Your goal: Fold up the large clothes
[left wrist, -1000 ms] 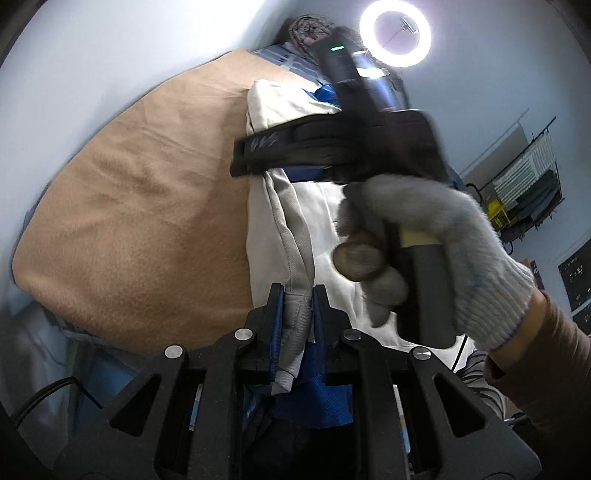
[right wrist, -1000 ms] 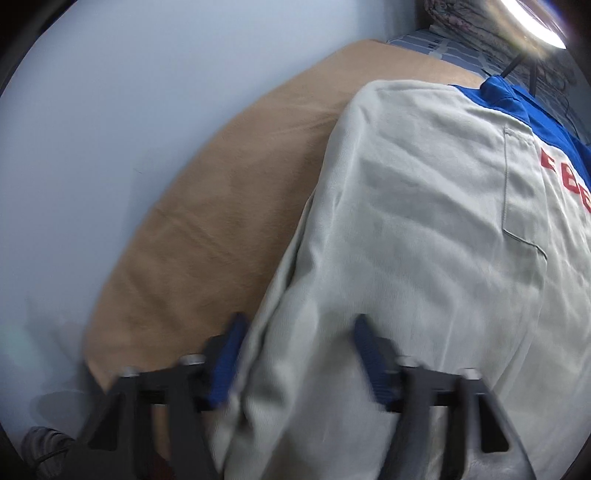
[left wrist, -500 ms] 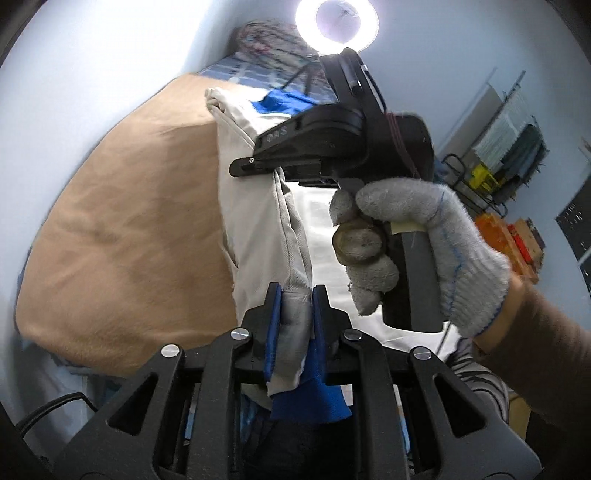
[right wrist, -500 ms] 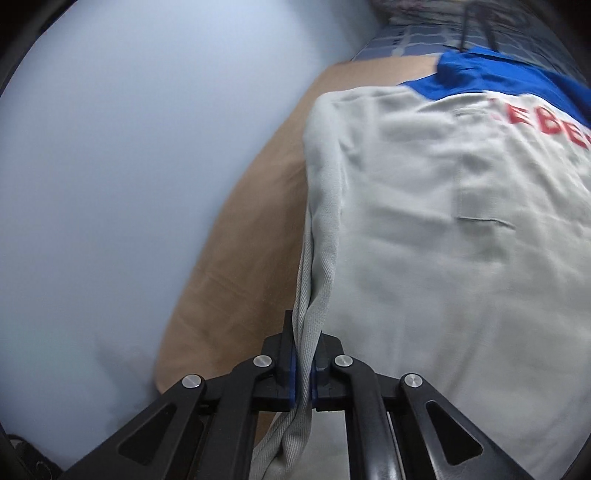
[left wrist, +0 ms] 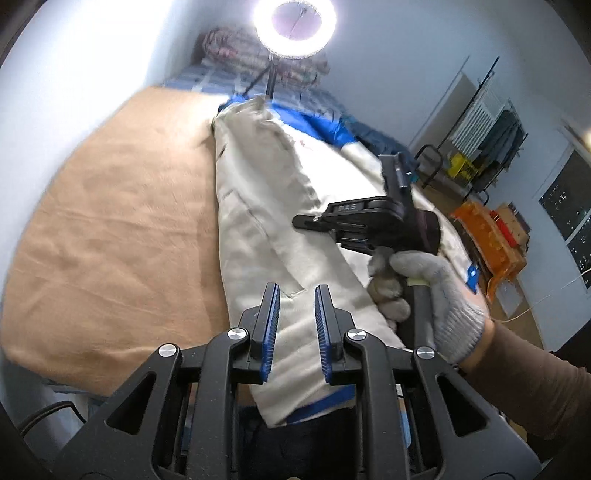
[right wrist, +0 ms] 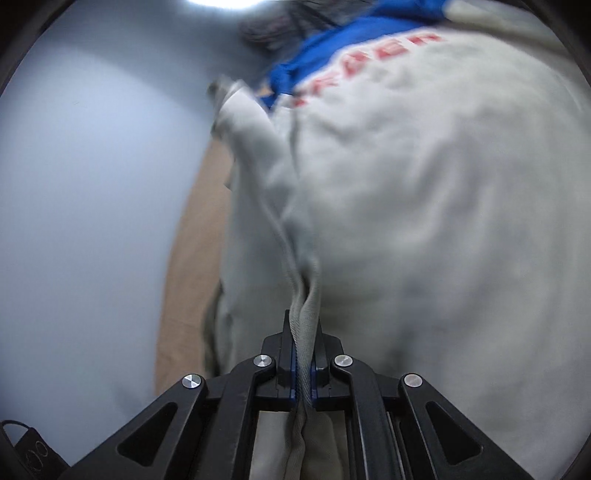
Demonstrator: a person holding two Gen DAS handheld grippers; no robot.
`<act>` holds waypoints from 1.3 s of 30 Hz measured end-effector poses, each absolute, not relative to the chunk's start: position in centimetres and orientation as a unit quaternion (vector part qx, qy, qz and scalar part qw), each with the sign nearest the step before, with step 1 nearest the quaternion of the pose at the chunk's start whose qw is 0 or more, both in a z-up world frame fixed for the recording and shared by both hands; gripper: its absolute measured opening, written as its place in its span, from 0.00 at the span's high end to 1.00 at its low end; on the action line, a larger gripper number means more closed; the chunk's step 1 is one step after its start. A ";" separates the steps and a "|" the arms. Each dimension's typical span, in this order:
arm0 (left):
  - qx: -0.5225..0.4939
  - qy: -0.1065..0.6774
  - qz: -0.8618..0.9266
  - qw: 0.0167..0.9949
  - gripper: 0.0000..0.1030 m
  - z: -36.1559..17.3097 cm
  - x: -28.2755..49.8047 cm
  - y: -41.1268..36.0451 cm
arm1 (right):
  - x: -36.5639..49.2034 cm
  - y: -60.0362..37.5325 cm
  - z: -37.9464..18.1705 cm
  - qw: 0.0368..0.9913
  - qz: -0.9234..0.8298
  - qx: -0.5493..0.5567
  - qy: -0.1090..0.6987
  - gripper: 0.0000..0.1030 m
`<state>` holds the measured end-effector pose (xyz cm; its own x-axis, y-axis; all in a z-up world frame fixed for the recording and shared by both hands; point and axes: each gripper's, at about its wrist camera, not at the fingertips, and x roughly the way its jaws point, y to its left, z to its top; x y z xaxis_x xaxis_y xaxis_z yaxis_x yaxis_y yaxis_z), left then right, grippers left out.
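Note:
A large cream garment (left wrist: 258, 206) with a blue yoke and red lettering (right wrist: 373, 55) lies lengthwise on a tan blanket (left wrist: 129, 229). My left gripper (left wrist: 295, 325) hovers over its near end. The blue pads stand apart and bare, and the fabric shows flat beyond the gap. My right gripper (right wrist: 303, 362) is shut on a bunched fold of the garment's side edge and lifts it over the body. In the left wrist view a gloved hand (left wrist: 436, 291) holds that right gripper (left wrist: 301, 222) above the middle of the garment.
The blanket (right wrist: 192, 258) covers a bed against a pale wall on the left. A ring light (left wrist: 295, 22) and a patterned bundle (left wrist: 229, 44) sit at the far end. An orange crate (left wrist: 484, 229) and a clothes rack (left wrist: 487, 136) stand to the right.
The right gripper shut on the garment's side edge and carried it rightward over the body. The left gripper no longer pinches the hem, which now lies flat.

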<state>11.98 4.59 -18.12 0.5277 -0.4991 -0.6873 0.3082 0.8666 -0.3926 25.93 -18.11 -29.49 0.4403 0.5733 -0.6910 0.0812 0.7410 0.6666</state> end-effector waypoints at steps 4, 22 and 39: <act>-0.087 0.454 -0.247 0.851 0.83 -21.0 13.0 1.9 | 25.5 -18.5 -30.7 0.781 0.150 0.315 0.518 0.98; -0.031 0.491 -0.255 0.833 0.83 -24.9 13.5 -0.8 | 32.9 -19.1 -20.7 0.872 0.178 0.163 0.426 0.69; -0.055 0.492 -0.317 0.809 0.83 -25.5 12.2 -1.6 | 47.7 -15.2 -27.1 0.866 0.087 0.043 0.491 0.84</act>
